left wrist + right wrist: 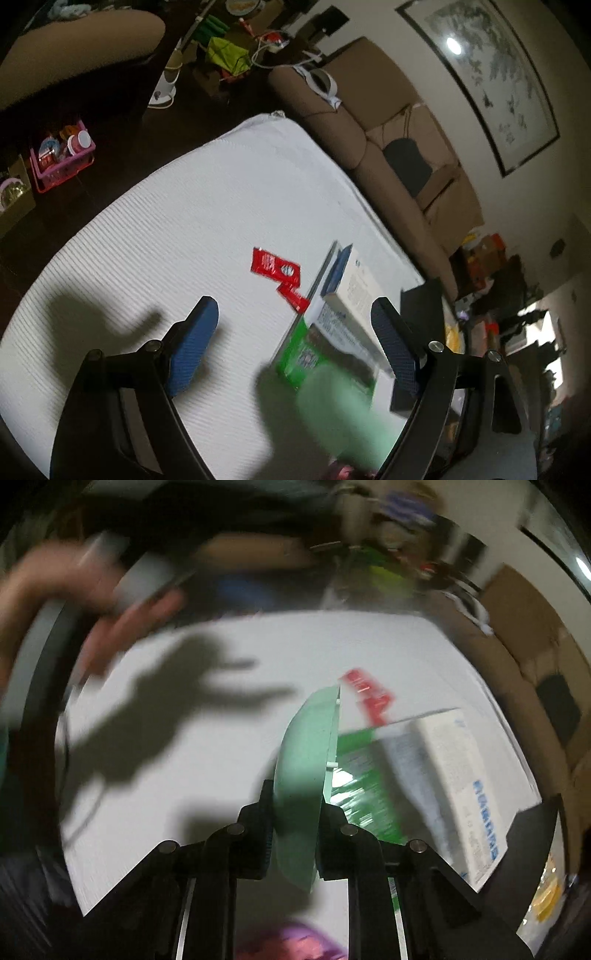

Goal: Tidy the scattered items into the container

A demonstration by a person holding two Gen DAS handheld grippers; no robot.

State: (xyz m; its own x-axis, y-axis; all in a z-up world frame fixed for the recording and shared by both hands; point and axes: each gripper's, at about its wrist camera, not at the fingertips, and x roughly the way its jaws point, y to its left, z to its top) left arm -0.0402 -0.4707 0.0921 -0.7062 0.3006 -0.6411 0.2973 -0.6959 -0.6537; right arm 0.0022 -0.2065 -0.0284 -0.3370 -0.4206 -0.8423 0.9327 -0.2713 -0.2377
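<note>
Your left gripper (291, 332) hangs with jaws wide apart and bare over the white ribbed surface (166, 229); two red sachets (280, 273) lie just beyond its tips, beside a clear container (325, 280) holding boxes. From the right wrist, your right gripper (295, 805) has its jaws clamped on a pale green flat disc (306, 760), edge-on, at the container's near-left side.
</note>
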